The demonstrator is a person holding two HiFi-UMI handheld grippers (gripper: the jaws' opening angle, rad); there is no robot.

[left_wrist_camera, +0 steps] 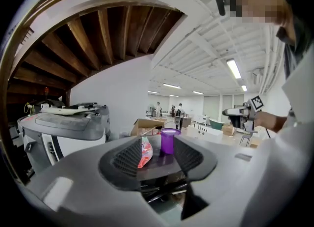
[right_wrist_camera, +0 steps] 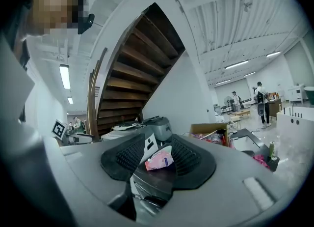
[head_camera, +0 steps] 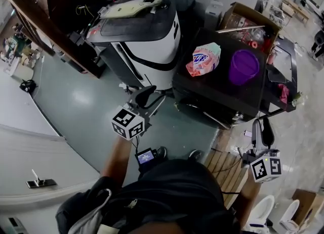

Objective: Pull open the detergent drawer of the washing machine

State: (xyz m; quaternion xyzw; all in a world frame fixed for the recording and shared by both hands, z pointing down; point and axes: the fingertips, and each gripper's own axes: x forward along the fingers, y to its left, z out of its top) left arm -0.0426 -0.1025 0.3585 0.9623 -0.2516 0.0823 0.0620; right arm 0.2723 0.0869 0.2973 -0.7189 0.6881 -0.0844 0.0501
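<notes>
My left gripper (left_wrist_camera: 158, 148) was nearest, its 2 ribbed pads a narrow gap apart with nothing between them; through the gap I saw only things farther off. My right gripper (right_wrist_camera: 160, 158) stood the same way, slightly parted and empty. I held both about level and aimed at the washing machine (head_camera: 215, 90), well short of it, which I take as an approach with free jaws ready for a pull.

The pink bag (head_camera: 203, 60) and the purple cup (head_camera: 243, 67) stood side by side on its dark top, so I judged they would not hinder anything sliding out of the front. That front faced me, toward the lower left in the head view, too steep and dark for me to pick out the detergent drawer. I expected it in the front's upper band, its long axis running back into the machine, so the pull would come straight toward me. A grey-and-white appliance (head_camera: 136, 40) stood just beside the machine.
</notes>
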